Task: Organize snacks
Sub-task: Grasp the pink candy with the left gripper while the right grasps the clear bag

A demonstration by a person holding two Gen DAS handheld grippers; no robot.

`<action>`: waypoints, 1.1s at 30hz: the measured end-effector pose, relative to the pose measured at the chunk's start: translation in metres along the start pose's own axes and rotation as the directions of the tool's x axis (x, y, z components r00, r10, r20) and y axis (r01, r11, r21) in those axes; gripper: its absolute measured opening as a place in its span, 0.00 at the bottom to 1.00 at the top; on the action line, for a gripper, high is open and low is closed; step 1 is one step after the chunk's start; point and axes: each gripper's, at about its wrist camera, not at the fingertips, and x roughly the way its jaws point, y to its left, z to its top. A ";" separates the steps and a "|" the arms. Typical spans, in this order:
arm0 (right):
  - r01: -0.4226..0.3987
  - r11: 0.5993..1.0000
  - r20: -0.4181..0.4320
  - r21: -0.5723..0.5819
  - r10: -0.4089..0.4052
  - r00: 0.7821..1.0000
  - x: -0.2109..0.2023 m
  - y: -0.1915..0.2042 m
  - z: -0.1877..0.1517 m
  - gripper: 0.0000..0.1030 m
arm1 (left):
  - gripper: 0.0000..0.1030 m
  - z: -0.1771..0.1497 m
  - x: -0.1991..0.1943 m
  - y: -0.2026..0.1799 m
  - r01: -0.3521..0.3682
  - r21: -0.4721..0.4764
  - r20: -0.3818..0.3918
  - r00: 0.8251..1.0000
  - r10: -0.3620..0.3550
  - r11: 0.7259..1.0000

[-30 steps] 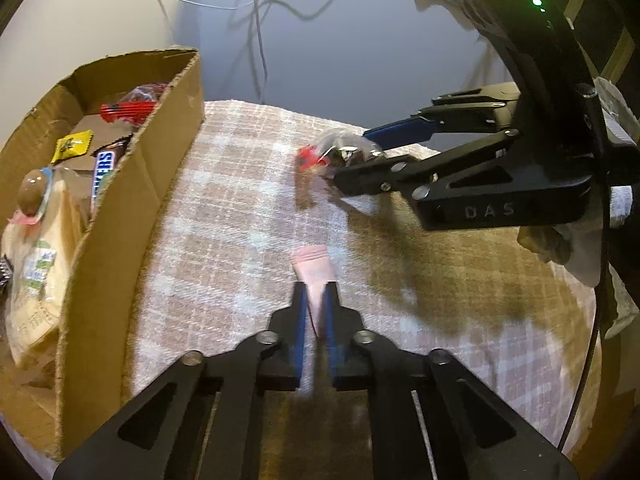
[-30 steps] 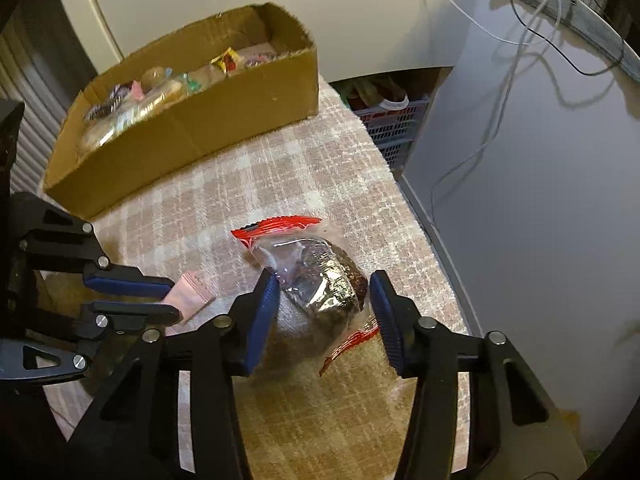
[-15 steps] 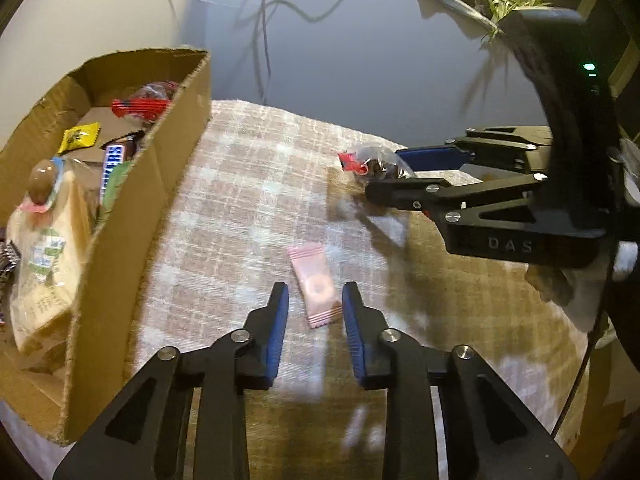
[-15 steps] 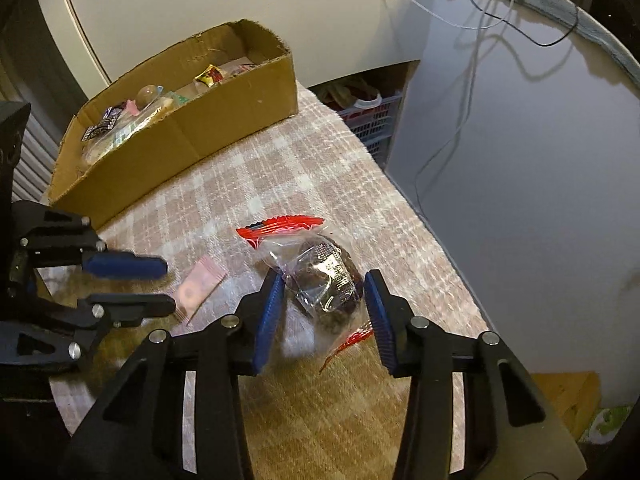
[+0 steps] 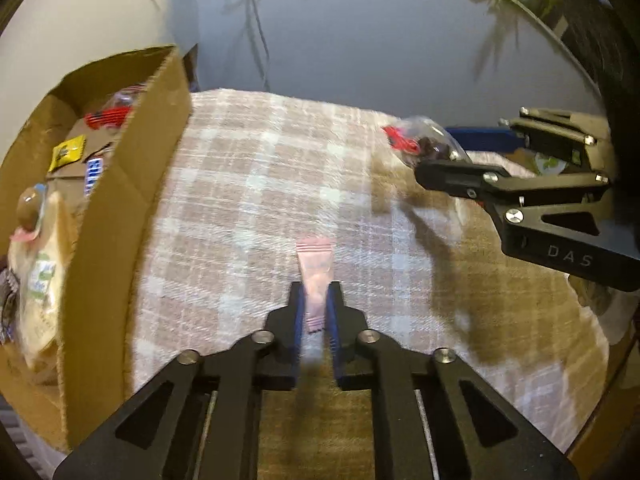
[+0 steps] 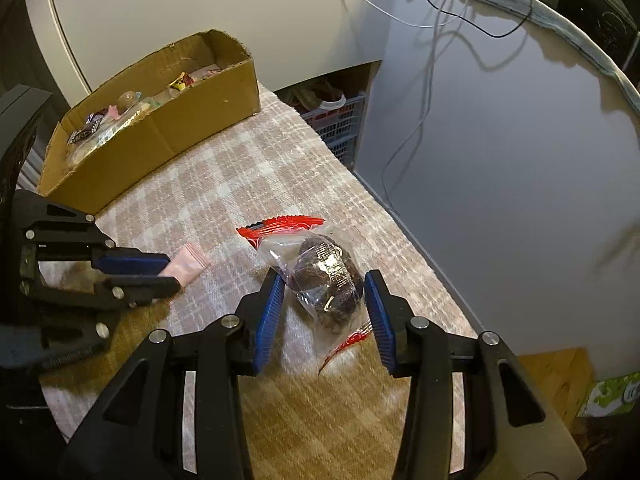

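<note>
A small pink candy packet (image 5: 316, 280) sits clamped between the blue pads of the left hand-held gripper (image 5: 315, 308), whose jaws have just been closing and are now drawn together on it; the packet's crimped far end sticks out ahead of the fingertips, over the plaid cloth (image 5: 248, 200) that covers the tabletop. In the right wrist view the same packet (image 6: 186, 266) shows pinched in the left hand-held gripper (image 6: 160, 270), off to the left of the right hand-held gripper.

The right hand-held gripper (image 6: 324, 300) holds a clear bag with red sealed ends (image 6: 320, 276) and something dark and rounded inside. Its blue pads (image 6: 270, 312) press the bag's crinkled sides, so the jaws stand partly apart, clamped on the bag. From the left wrist view this bag (image 5: 424, 142) is ahead and to the right, just beyond the right hand-held gripper's dark finger (image 5: 460, 176).

Further out, ahead and to the left of both tools, a cardboard box (image 6: 172, 128) rests on the cloth, well apart from the two snacks. It already holds assorted wrapped snacks (image 5: 68, 152), among them a yellow packet and a red one. A grey wall (image 6: 500, 160) rises to the right of the tabletop
</note>
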 end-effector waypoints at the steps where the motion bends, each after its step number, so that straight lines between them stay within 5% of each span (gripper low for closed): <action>1: -0.001 1.000 0.005 0.007 0.001 1.000 -0.002 0.000 0.000 0.42 | 0.06 -0.002 -0.003 0.003 -0.003 -0.002 0.008 1.000 0.003 1.000; 14: -0.010 1.000 0.016 0.029 0.009 1.000 -0.011 0.016 -0.001 0.42 | 0.05 -0.013 -0.025 0.005 0.042 0.003 0.034 0.999 -0.042 0.999; 18: -0.005 1.000 0.011 0.029 0.004 1.000 -0.013 0.017 -0.008 0.42 | 0.24 -0.008 -0.020 -0.007 0.017 -0.006 -0.010 1.000 -0.017 1.000; 23: -0.002 0.999 0.023 0.032 0.002 1.000 -0.019 0.013 -0.015 0.42 | 0.25 0.000 -0.008 -0.016 -0.029 -0.001 -0.059 0.998 0.029 1.000; 30: -0.003 0.999 0.046 0.039 0.002 0.999 -0.025 0.008 -0.023 0.42 | 0.04 0.001 -0.001 -0.007 -0.032 0.010 -0.082 0.996 0.032 0.999; 33: -0.007 0.999 0.057 0.043 0.004 0.998 -0.025 0.006 -0.023 0.42 | 0.04 -0.001 -0.001 -0.008 -0.028 0.013 -0.077 0.997 0.029 1.000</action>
